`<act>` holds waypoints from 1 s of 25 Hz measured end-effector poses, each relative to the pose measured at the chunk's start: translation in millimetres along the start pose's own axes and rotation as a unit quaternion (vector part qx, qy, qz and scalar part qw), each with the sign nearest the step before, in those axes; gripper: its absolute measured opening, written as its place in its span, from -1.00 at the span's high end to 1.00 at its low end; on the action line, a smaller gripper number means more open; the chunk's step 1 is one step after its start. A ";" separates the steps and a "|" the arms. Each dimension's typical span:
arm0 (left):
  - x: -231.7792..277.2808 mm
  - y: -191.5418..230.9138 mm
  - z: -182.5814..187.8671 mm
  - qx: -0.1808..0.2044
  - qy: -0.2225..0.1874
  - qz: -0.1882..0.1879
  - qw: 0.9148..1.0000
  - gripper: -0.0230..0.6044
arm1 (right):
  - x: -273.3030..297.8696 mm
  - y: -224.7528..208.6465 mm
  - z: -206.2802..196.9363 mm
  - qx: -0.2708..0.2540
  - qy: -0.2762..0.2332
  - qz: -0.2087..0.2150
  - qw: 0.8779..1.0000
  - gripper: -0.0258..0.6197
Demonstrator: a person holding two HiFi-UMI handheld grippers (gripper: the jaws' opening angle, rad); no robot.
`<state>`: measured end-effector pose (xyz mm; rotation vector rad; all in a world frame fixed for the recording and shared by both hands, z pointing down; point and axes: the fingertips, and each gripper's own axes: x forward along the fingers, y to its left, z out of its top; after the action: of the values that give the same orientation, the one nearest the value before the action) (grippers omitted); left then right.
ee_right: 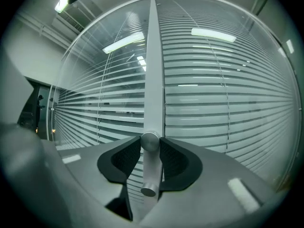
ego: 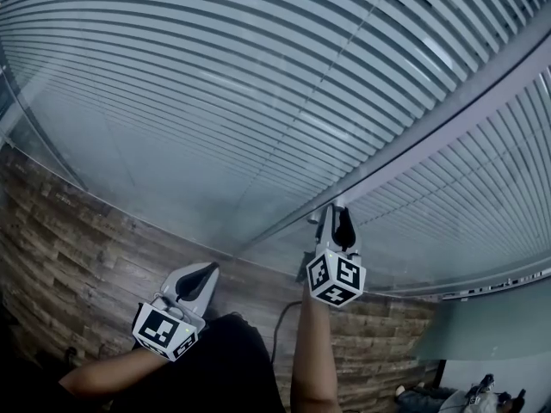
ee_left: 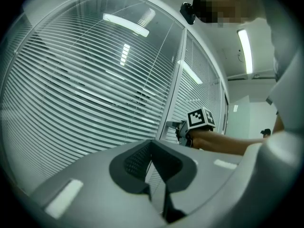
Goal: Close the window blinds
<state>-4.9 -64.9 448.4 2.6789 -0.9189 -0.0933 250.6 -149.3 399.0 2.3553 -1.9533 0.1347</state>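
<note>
blinds (ego: 215,76) cover the glass on both sides of the grey post (ee_right: 154,70). our left gripper (ee_left: 152,144) hangs in the air to the left of the post, its jaws pressed together with nothing in them. our right gripper (ego: 337,217) squeezes the little silver knob (ee_right: 150,141) on the post.

Glass pane (ego: 215,101) blocks fwd; room left prob. free.

Office: glass partitions (ego: 129,175) with slatted blinds (ego: 258,58), ceiling strip lights (ee_left: 245,51)
</note>
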 end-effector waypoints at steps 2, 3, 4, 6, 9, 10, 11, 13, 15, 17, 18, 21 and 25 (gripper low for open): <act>0.2 0.2 0.3 0.001 -0.001 0.002 1.000 0.93 | 2.2 1.9 0.5 -0.030 0.005 0.001 1.000 0.52; 0.9 -0.6 -0.4 0.000 -0.001 0.002 1.000 0.93 | 2.5 1.9 0.4 -0.048 0.008 0.000 0.999 0.52; 1.5 -1.5 -0.9 -0.002 0.000 0.000 1.000 0.93 | 2.7 2.0 0.1 -0.067 0.011 -0.002 0.998 0.52; 1.3 -1.7 -1.5 0.000 0.000 -0.002 1.000 0.93 | 3.0 3.2 -0.1 -0.101 0.014 -0.007 0.995 0.52; -2.6 -0.1 -0.1 -0.001 -0.003 0.001 1.000 0.93 | 2.2 5.6 0.3 -0.135 0.015 -0.008 0.991 0.52; -4.4 1.8 0.3 -0.002 -0.005 0.005 1.000 0.93 | 2.1 6.2 0.2 -0.148 0.016 -0.007 0.989 0.52; -5.8 4.3 0.8 -0.005 -0.007 0.010 1.000 0.93 | 2.3 6.8 -0.2 -0.164 0.018 -0.008 0.986 0.52; -7.0 8.8 1.6 -0.010 -0.007 0.017 1.000 0.93 | 3.2 7.3 -1.4 -0.199 0.025 -0.012 0.980 0.52; -6.0 9.9 0.8 -0.011 -0.006 0.018 1.000 0.93 | 4.3 6.5 -1.9 -0.232 0.030 -0.017 0.972 0.52; -4.4 8.4 0.9 -0.012 -0.004 0.013 1.000 0.93 | 5.8 6.1 -1.4 -0.255 0.034 -0.020 0.966 0.52; -4.3 8.2 1.3 -0.011 -0.005 0.012 1.000 0.93 | 7.0 6.8 -1.3 -0.266 0.036 -0.021 0.963 0.52; -3.8 7.6 1.6 -0.010 -0.004 0.007 1.000 0.93 | 8.9 7.7 -2.2 -0.309 0.044 -0.028 0.950 0.52; -4.4 7.1 -0.4 -0.014 -0.004 0.006 1.000 0.93 | 7.0 7.4 -2.7 -0.377 0.049 -0.039 0.924 0.52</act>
<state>-12.5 -67.4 450.8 2.6488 -0.9283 -0.1126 244.6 -157.2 402.5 1.8518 -1.4801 -0.4217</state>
